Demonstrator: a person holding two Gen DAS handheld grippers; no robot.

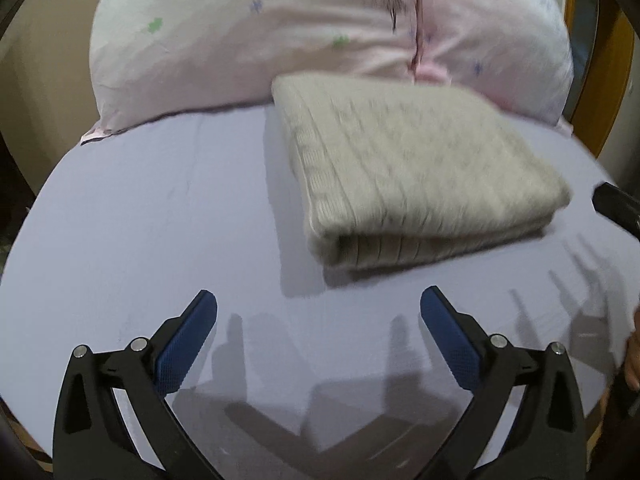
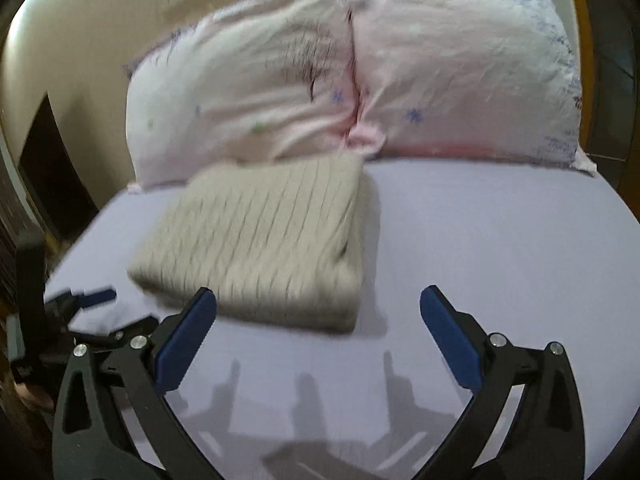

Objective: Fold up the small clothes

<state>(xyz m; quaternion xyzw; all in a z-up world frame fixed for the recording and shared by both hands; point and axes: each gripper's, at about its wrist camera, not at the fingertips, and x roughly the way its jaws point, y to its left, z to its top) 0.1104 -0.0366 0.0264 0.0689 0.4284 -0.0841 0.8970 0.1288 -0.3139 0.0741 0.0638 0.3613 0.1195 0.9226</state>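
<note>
A beige cable-knit garment [image 1: 404,168] lies folded into a thick rectangle on the lavender bed sheet [image 1: 152,220], its far edge against the pillows. It also shows in the right wrist view [image 2: 264,240]. My left gripper [image 1: 319,304] is open and empty, above the sheet a little in front of the garment. My right gripper [image 2: 319,304] is open and empty, just in front of the garment's near right corner. The left gripper [image 2: 86,300] shows at the left edge of the right wrist view; the right gripper's black tip [image 1: 616,204] shows at the right edge of the left wrist view.
Two pink flowered pillows [image 1: 256,36] [image 2: 460,68] stand along the head of the bed. A beige wall [image 2: 80,40] lies to the left. A wooden headboard [image 1: 612,80] is at the right. The lavender sheet [image 2: 500,240] extends right of the garment.
</note>
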